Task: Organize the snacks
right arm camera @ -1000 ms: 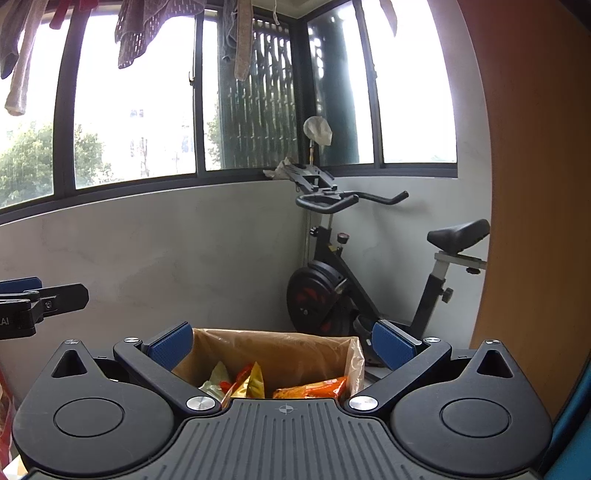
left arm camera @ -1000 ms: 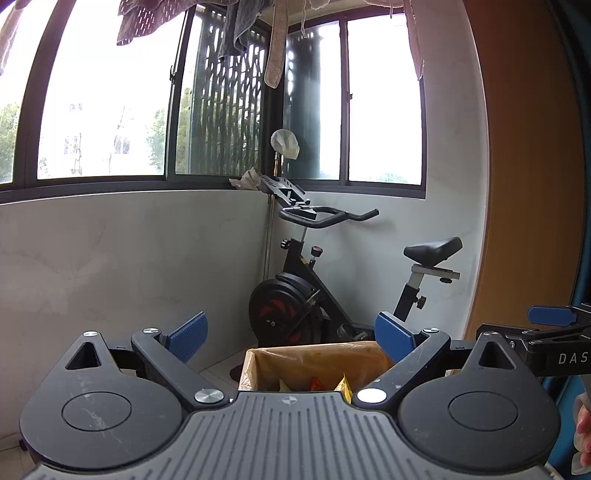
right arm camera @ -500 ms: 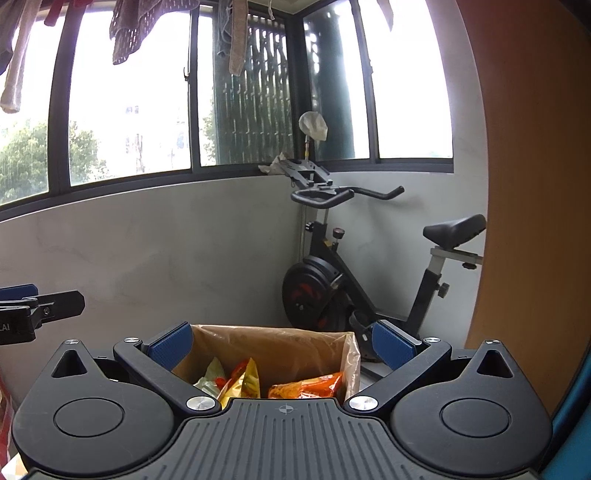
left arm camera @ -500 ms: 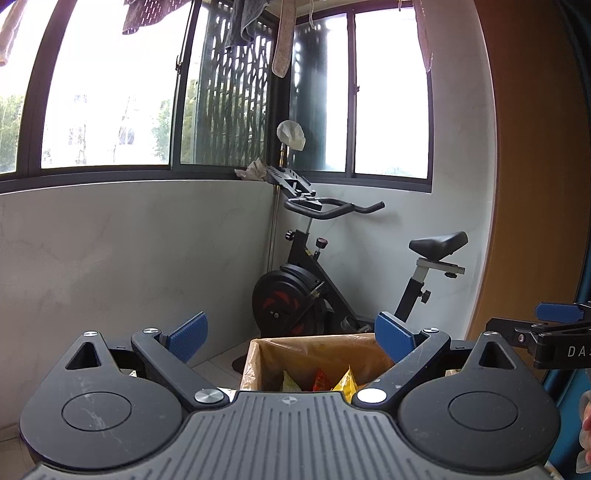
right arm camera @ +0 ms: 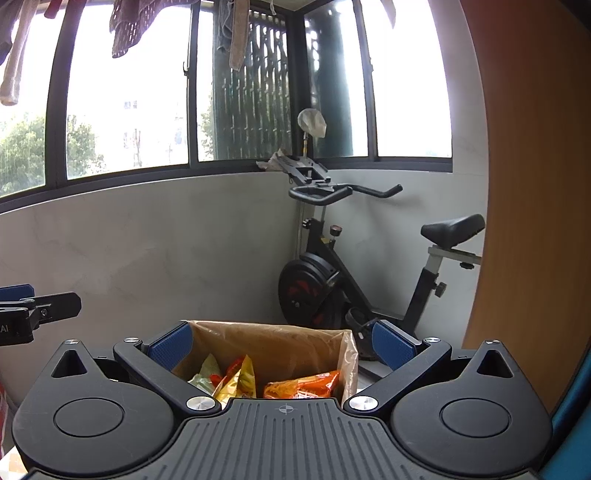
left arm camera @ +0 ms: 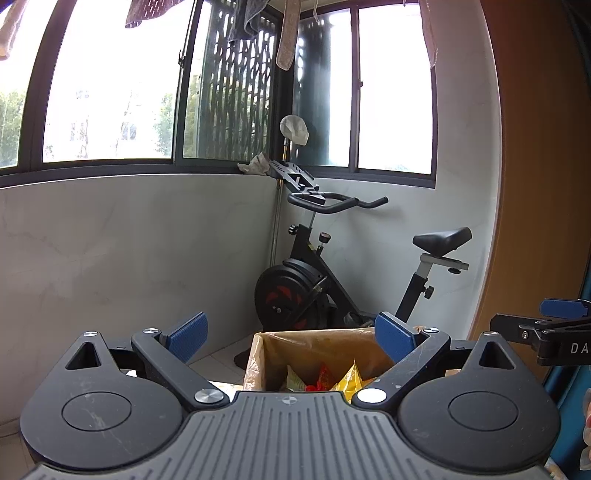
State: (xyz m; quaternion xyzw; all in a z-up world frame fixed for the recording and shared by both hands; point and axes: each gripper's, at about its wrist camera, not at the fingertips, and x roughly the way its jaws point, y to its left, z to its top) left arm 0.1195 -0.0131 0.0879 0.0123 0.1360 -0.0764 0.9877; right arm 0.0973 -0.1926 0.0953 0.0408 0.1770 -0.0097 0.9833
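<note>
- Left tool [left arm camera: 291, 338]: jaws spread wide, nothing between them, low in its own frame.
- Right tool [right arm camera: 282, 343]: jaws likewise spread wide and empty, low centre of its frame.

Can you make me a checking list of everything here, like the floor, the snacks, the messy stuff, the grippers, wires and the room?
Surface: pale tiled floor; no table seen.
Job's things: cardboard box with a plastic liner, holding snack bags in orange, yellow and green.
Clutter: crumpled cloth on the window ledge.
Grippers: left gripper open, empty; right gripper open, empty; both raised above the box.
Cables: nothing seen.
Surroundings: exercise bike in the corner, big windows, laundry hanging above, wooden panel on the right.
</note>
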